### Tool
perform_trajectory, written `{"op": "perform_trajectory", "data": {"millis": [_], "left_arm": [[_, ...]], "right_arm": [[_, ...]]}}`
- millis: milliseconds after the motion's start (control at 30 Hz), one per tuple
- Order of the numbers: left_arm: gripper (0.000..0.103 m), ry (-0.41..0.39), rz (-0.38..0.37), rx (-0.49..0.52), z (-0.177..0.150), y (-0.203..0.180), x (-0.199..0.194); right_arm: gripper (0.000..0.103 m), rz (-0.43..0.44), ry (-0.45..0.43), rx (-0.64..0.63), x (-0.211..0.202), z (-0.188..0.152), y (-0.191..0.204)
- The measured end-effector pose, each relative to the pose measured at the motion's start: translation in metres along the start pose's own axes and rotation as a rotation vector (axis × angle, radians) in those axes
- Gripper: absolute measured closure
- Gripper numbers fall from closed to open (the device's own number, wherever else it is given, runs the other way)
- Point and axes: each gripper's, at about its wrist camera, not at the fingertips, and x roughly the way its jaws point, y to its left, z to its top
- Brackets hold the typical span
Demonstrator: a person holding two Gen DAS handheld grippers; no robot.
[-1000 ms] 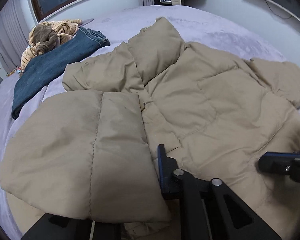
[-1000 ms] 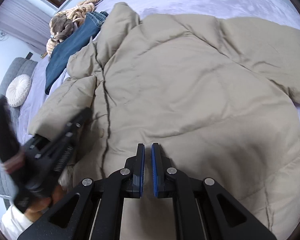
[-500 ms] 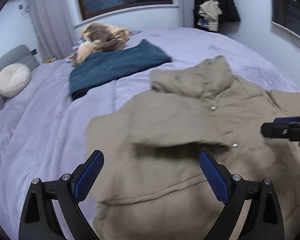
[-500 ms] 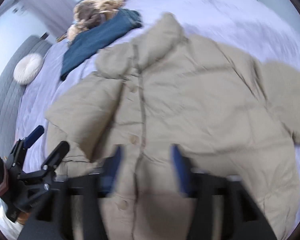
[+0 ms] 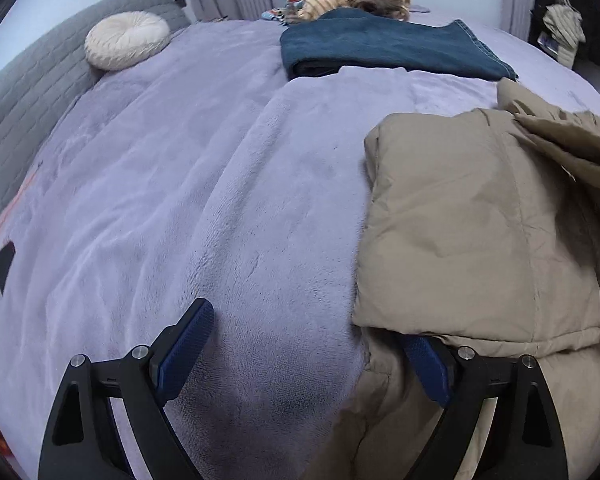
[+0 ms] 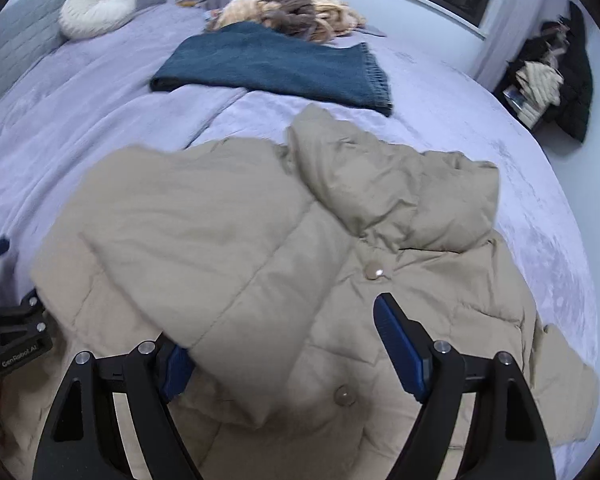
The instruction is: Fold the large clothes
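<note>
Now both your grippers stand apart and grip nothing: the left gripper (image 5: 306, 354) has eased a little narrower over bare bedspread (image 5: 180, 200), the right gripper (image 6: 284, 344) hangs over the tan puffer jacket (image 6: 300, 260) on the bed's near right. Its 1 folded sleeve (image 6: 172, 248) is puffy and may spring back; snagging it would undo the fold.

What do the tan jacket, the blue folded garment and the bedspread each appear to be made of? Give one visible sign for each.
Tan jacket: probably padded woven shell, matte; puffy stitched panels, snap buttons.
Blue folded garment: looks like denim; heavy blue weave, stitched hem.
Bedspread: likely plush fleece, lilac; soft brushed nap with sheen streaks.
</note>
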Motion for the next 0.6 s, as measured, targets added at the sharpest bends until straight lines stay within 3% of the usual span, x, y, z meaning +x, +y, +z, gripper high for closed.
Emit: {"op": "perform_trajectory", "data": {"millis": [67,167,267,400,467,533,567,600], "left_arm": [[0.011,-0.009,0.001,0.011,-0.002,0.001,0.001],[0.011,0.002,-0.009,0.048,-0.002,-0.005,0.000],[0.011,0.025,-0.036,0.094,-0.005,-0.003,-0.014],[0.011,0.005,-0.136,0.040,0.004,0.024,-0.046],[0.011,-0.019,-0.188,0.001,0.018,0.032,-0.055],[0.031,-0.044,-0.255,-0.011,0.038,0.027,-0.057],[0.049,-0.042,-0.282,0.004,0.051,0.017,-0.051],[0.058,-0.037,-0.300,0.019,0.059,0.007,-0.045]], "right_arm": [[0.020,0.017,-0.019,0.184,-0.004,-0.005,-0.042],[0.020,0.099,0.046,0.425,0.009,-0.029,-0.098],[0.020,0.207,0.142,0.594,0.029,-0.057,-0.130],[0.022,0.330,0.130,0.752,0.035,-0.073,-0.154],[0.033,0.356,0.132,0.783,0.038,-0.073,-0.158],[0.073,0.394,0.153,0.792,0.046,-0.072,-0.157],[0.083,0.398,0.162,0.784,0.047,-0.073,-0.155],[0.087,0.388,0.166,0.760,0.047,-0.070,-0.151]]}}
